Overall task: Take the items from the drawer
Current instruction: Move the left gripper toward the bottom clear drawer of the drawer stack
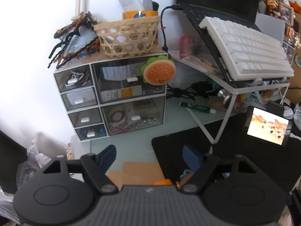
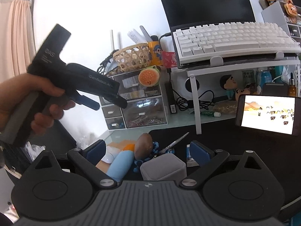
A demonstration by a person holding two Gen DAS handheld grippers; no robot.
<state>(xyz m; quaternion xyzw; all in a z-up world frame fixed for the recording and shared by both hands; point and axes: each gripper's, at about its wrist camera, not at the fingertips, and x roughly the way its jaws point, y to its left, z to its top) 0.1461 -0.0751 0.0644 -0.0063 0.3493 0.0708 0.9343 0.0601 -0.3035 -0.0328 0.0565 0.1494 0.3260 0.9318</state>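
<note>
- Drawers all pushed in: the clear drawer unit [image 1: 112, 98] stands at the back left of the counter [image 1: 135, 150], against the white wall, small drawers down its left side and two big ones on its right.
- Burger toy [image 1: 159, 71] hangs at the top right corner of the unit; a woven basket [image 1: 128, 35] sits on its roof.
- Left claw [image 1: 149, 157] is wide open, holding nothing, hovering above the counter and pointing at the lower drawers, well apart from them.
- From the right wrist view, a hand [image 2: 32, 101] grips the left tool's handle, its blue fingertips [image 2: 92, 103] in front of the unit's left side; touching or not, I cannot tell.
- Right claw [image 2: 150, 150] is spread wide too, empty, low over a grey box [image 2: 163, 168], scissors [image 2: 175, 142] and a brown rounded object [image 2: 144, 146].
- Further right, a white keyboard [image 2: 235, 37] rests on a white stand [image 2: 197, 86], and a lit phone [image 2: 267, 113] is propped on the black mat [image 2: 225, 143].
</note>
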